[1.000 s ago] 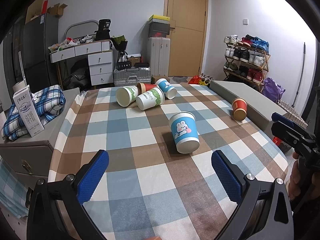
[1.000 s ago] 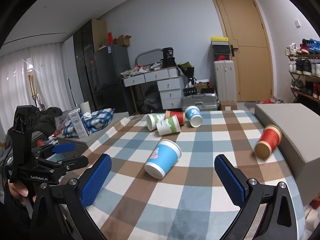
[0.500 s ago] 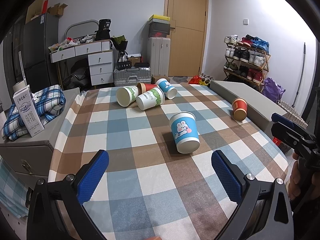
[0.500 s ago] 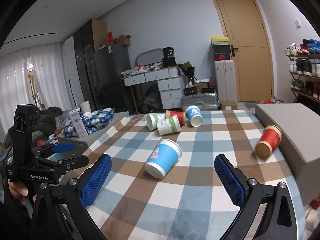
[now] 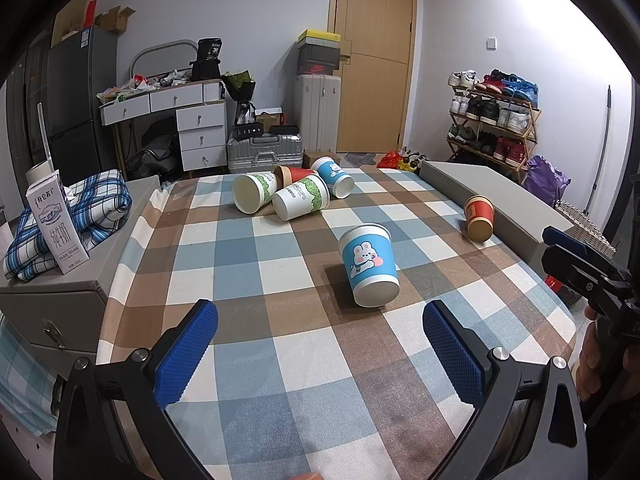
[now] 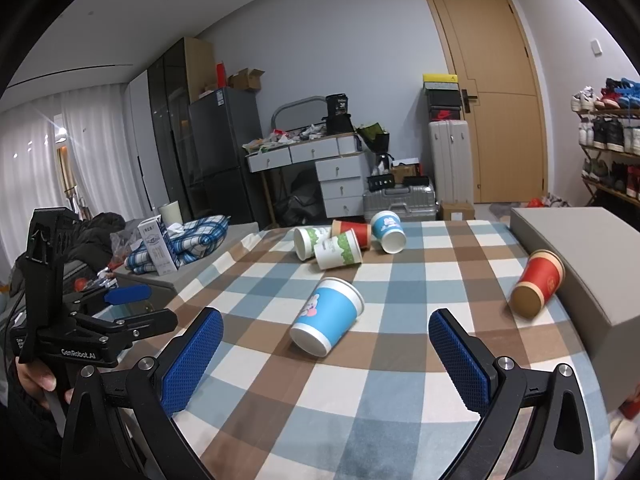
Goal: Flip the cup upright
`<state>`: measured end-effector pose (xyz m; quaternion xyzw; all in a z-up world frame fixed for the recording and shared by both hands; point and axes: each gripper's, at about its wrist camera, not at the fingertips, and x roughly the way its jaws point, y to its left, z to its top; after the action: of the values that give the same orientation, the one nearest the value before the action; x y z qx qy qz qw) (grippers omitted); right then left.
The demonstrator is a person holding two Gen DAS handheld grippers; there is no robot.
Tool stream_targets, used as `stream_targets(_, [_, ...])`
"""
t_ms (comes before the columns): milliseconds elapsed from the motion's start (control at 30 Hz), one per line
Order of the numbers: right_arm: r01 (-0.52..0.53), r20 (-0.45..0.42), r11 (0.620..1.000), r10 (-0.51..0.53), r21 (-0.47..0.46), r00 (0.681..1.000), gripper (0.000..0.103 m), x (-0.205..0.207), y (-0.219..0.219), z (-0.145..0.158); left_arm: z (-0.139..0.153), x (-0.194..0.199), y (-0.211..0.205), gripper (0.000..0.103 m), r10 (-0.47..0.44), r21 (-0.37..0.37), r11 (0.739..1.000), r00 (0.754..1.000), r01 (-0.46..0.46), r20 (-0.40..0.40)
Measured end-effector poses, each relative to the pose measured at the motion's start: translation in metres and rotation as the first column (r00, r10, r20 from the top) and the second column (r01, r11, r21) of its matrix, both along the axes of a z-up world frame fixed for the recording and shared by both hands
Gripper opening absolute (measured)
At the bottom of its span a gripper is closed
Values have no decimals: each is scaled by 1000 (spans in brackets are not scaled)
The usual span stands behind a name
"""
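Nothing changed since a second ago: same cups, same places, both grippers holding as before. Six paper cups on a checked cloth of blue, brown and cream squares, all lying on their sides. Nearest, a tapered blue cup with a rabbit print (image 5: 368, 264), white rim pointing away and flat base toward the left camera, resting alone on the table (image 5: 248, 360) ahead of the left gripper (image 5: 320, 356) and slightly right of its centre line, well apart from both blue ribbed pads (image 5: 188, 354). Left gripper spread wide, clamped on nothing. Right gripper (image 6: 326, 360) likewise spread wide and gripping nothing; from that side the same blue cup (image 6: 328, 322) lying between the two pads' lines but beyond them, base toward the camera and tilted left, not touched. Farther back, a huddle of four cups (image 5: 294, 194) touching one another: two white with green leaf print, one red with a brown rim, one more blue. Off to the right, a red cup (image 5: 479, 218) with a brown base leaning against a grey flat-topped box (image 5: 500, 196). On the left, a milk carton (image 5: 54, 228) standing upright beside a folded blue plaid cloth (image 5: 92, 216) on a grey cabinet
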<state>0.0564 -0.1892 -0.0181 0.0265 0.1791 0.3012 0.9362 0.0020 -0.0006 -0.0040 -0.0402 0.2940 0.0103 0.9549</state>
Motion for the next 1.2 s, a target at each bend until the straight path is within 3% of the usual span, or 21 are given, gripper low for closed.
stream_targets(1200, [26,-26,1000,-26,17,999,103,9,-9,-4,-10,6,-3,100,4,-14,1000,999,-4,-34])
